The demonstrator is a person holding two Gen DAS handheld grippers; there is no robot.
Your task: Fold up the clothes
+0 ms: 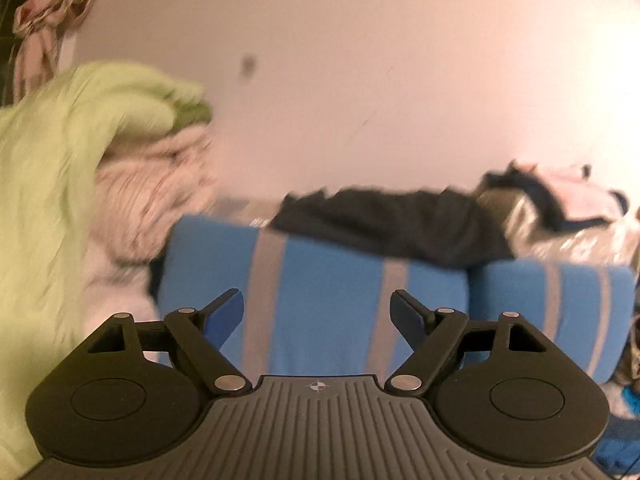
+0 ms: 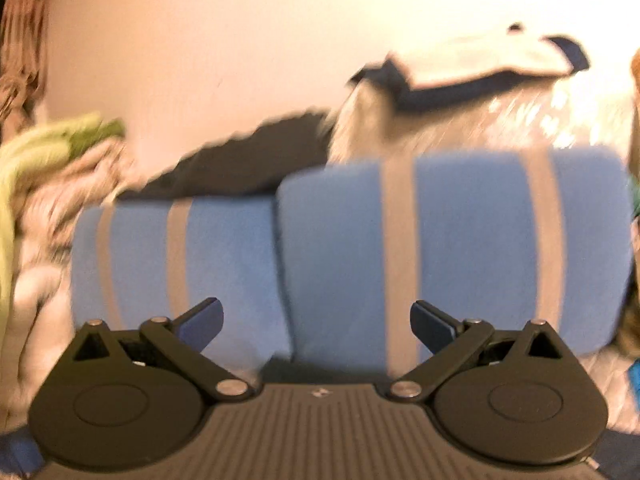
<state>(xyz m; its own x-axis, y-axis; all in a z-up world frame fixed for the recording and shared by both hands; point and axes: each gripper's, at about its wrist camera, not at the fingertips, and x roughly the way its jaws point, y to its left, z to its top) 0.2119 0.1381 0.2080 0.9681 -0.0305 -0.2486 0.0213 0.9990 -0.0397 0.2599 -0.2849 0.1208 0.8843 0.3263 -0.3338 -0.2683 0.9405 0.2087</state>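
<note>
My left gripper is open with nothing between its blue-padded fingers, and it faces two blue cushions with grey stripes. A dark garment lies spread along the top of the cushions. At the left, a light green garment hangs over a pale pink and white pile of cloth. My right gripper is open and empty too, in front of the same cushions. In that view the dark garment and the green garment are blurred.
A white garment with navy trim rests on a shiny plastic-wrapped bundle behind the right cushion. A plain pale wall stands behind. A knotted pinkish cloth hangs at the upper left.
</note>
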